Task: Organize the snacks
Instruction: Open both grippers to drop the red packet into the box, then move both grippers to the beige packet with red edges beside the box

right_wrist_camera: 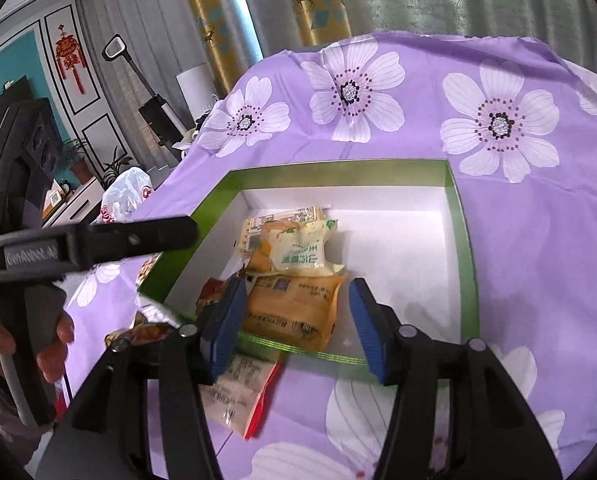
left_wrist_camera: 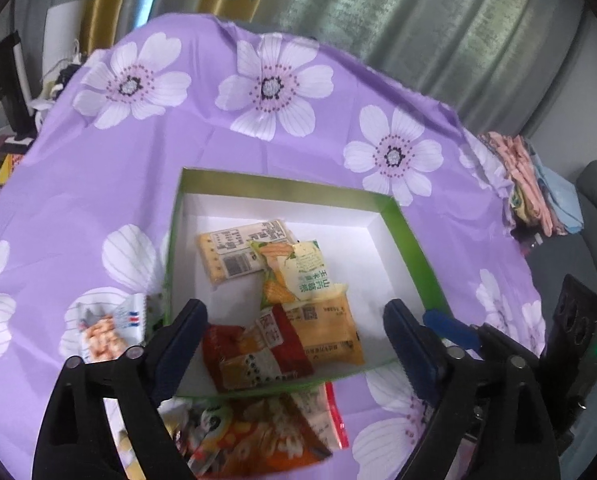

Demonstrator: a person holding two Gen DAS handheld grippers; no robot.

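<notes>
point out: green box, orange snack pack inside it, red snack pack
green box (left_wrist_camera: 412, 248): left wrist view, right wall.
orange snack pack (right_wrist_camera: 294, 312): right wrist view, middle of its face.
red snack pack (left_wrist_camera: 254, 350): left wrist view, centre.

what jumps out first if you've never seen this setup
The purple floral cloth fills both views, and a green-rimmed box with a white inside sits at its middle. A small heap of snack packets lies in the box's near half, with an orange packet and a red packet closest to the front wall. The left gripper and right gripper both hover open over that heap, holding nothing.
</notes>
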